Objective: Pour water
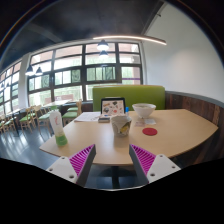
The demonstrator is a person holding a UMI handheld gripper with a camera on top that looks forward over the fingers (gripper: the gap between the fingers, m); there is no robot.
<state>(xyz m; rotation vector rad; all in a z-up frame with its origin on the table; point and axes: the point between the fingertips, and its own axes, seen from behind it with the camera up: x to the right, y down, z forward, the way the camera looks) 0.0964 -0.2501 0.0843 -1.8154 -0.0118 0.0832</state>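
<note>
A light wooden table (175, 128) stands ahead of my gripper (112, 158). On it, beyond the fingers, a pale cup with a printed pattern (121, 124) stands near the middle, a white bowl (144, 110) behind it to the right, and a red coaster (150, 131) to the right of the cup. A clear bottle with a green base (58, 127) stands at the table's left end. My gripper is open and empty, its purple pads (82, 156) spread wide above the table's near edge.
A laptop (113, 105) and papers (88, 117) lie at the back of the table. A green sofa back (128, 94) stands behind it. Chairs and tables (20, 118) fill the room at the left below large windows (70, 70). A long lamp (125, 40) hangs overhead.
</note>
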